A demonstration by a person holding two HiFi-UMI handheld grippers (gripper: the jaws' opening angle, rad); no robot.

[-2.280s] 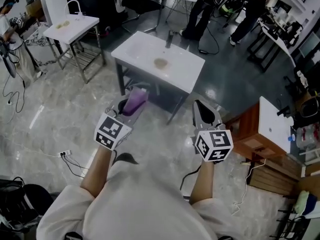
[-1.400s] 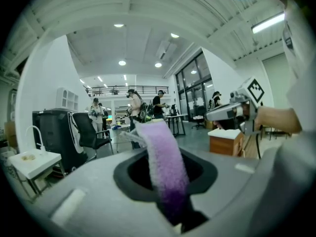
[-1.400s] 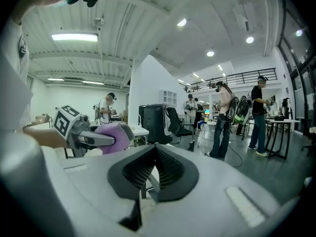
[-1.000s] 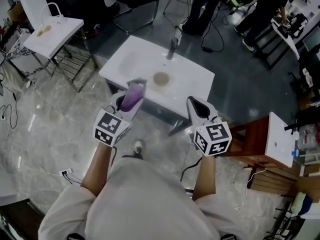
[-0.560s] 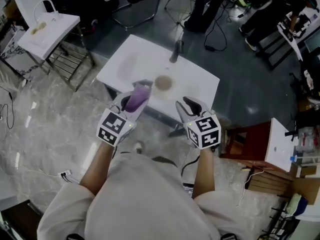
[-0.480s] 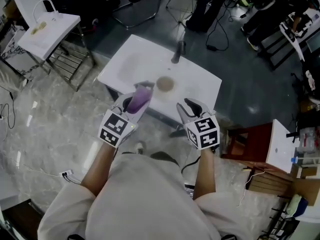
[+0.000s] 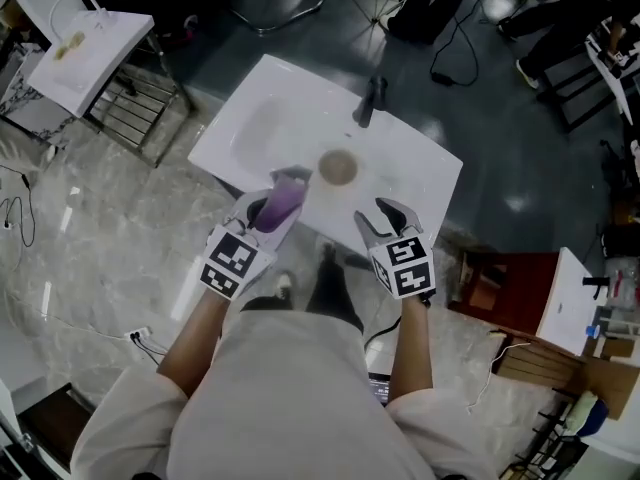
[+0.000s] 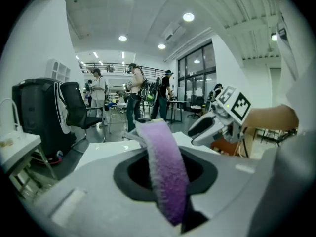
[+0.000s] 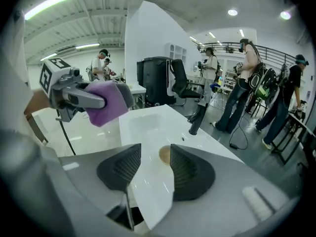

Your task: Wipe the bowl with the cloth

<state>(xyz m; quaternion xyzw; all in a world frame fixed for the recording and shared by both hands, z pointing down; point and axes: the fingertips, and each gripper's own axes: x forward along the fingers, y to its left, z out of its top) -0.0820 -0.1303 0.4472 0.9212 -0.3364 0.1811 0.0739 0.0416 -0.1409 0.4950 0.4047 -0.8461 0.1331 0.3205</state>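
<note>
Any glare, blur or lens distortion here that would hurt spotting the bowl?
Head view: fairly sharp, white sink top runs bright, bowl reads clearly. Left gripper view: heavy fisheye, dark corners, purple cloth soft up close. Right gripper view: fisheye too, reflections streak the sink top, bowl only partly visible.

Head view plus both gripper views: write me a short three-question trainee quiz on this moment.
1. Multiple choice: the left gripper holds A) a purple cloth, B) a sponge, C) nothing.
2. True or false: the purple cloth touches the bowl on the white table.
3. Short answer: what is between the right gripper jaws?
Key: 1 A. 2 false, they are apart. 3 nothing; the jaws stand apart and are opening.
</note>
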